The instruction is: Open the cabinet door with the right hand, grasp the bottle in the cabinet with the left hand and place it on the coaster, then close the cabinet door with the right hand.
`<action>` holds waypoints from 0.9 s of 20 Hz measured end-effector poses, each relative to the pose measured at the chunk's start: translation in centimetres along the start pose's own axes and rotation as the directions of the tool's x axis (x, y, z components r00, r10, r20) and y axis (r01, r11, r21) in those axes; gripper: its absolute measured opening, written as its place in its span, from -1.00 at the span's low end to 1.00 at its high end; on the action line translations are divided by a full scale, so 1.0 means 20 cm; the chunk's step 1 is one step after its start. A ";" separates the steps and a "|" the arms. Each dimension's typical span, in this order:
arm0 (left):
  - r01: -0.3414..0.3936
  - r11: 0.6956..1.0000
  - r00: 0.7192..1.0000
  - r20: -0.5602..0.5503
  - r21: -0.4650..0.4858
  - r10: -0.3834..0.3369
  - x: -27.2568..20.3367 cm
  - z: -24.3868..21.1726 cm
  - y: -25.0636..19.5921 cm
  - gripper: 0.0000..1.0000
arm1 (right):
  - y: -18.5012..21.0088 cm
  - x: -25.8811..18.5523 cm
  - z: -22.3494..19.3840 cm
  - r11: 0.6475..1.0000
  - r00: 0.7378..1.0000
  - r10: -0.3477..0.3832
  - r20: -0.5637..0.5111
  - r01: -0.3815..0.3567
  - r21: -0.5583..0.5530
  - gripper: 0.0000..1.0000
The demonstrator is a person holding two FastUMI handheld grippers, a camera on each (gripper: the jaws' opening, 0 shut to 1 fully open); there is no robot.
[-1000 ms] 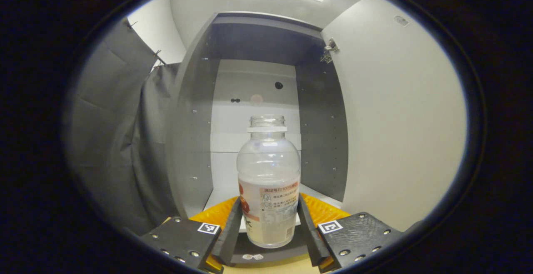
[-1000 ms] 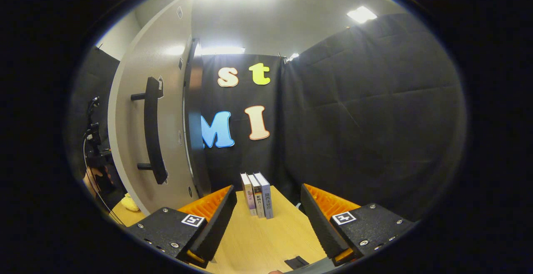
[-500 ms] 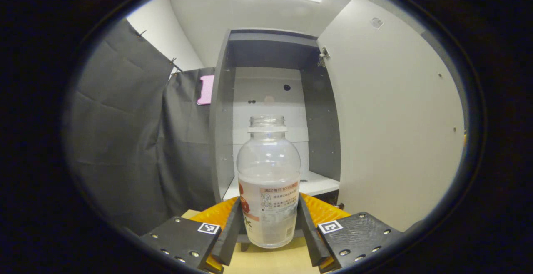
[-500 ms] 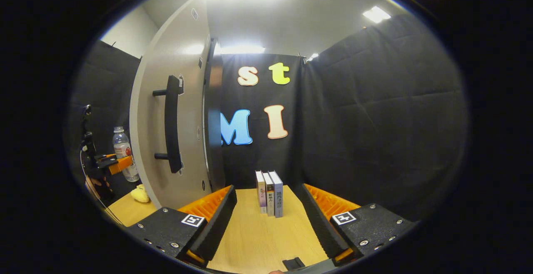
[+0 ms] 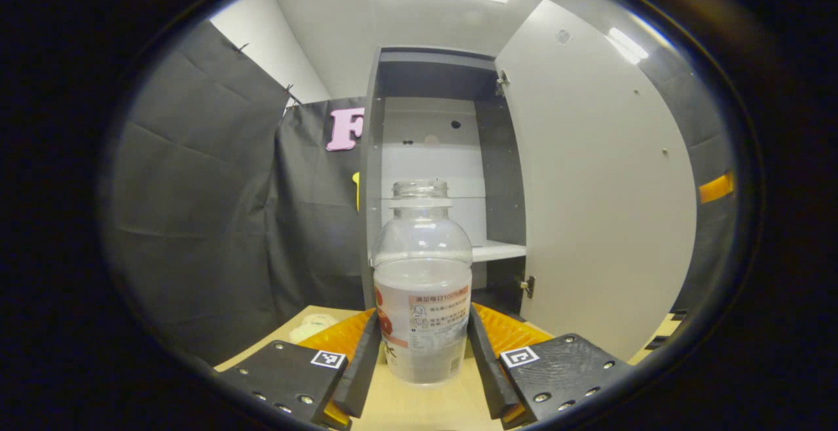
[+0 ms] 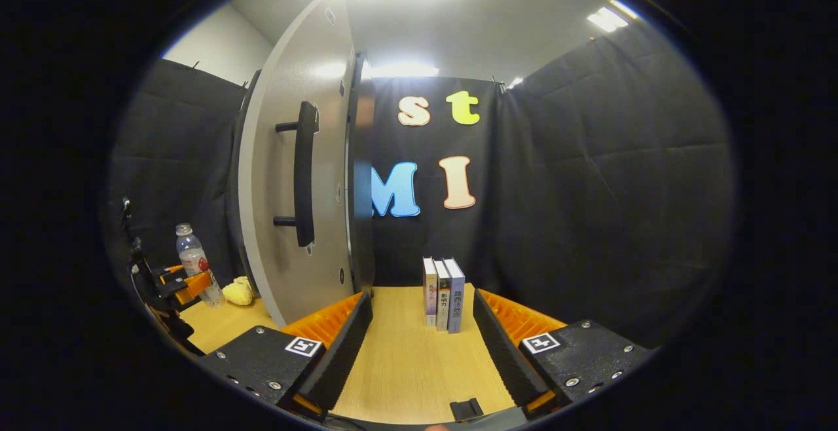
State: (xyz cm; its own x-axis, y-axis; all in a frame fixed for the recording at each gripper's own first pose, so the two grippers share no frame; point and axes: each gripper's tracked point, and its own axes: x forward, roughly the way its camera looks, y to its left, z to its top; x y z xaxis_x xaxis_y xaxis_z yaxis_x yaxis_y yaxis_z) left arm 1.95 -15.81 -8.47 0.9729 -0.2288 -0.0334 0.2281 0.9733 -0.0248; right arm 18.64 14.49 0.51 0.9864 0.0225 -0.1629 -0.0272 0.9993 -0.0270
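In the left gripper view the left gripper (image 5: 422, 359) sits at the bottom centre of the frame, its two fingers pinching the bottle (image 5: 422, 287) from both sides at the labelled lower part; the bottle stands upright, clear, without a cap, with some pale liquid in the lower half; its base hangs just above the wooden counter (image 5: 419, 408); behind it, in the middle of the frame, the cabinet (image 5: 432, 169) stands open, with a white shelf (image 5: 497, 251) showing inside; the cabinet door (image 5: 602, 195) is swung out and fills the right of the frame; a pale round thing (image 5: 313, 323), maybe the coaster though too blurred to tell, lies on the counter at lower left.

In the right gripper view the right gripper (image 6: 422, 352) is at the bottom centre, its fingers spread apart with nothing between them, over the bare counter (image 6: 412, 365); the door (image 6: 298, 182) stands edge-on at centre left, its dark bar handle (image 6: 303, 172) facing the camera and well apart from the fingers; three books (image 6: 443, 293) stand upright together near the back of the counter, against the black cloth; at far left the bottle (image 6: 193, 270) shows small, held in the other gripper (image 6: 183, 283), with a yellow thing (image 6: 239, 290) on the counter just beside it.
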 end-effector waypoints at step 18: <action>-0.028 1.000 0.983 -0.180 -0.015 0.025 -0.23 -0.93 -0.09 0.41 | -0.14 0.10 -0.02 0.996 0.997 -0.074 -0.008 0.074 0.045 0.91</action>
State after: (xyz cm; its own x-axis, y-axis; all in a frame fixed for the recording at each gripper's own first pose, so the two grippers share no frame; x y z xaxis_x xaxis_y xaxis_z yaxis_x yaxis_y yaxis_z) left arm -3.56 -16.84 -26.87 0.9554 -0.2041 -0.2134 0.2005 0.9789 -0.0384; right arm 20.54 11.71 -0.21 0.9843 -0.0516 -0.1685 0.0533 0.9986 0.0056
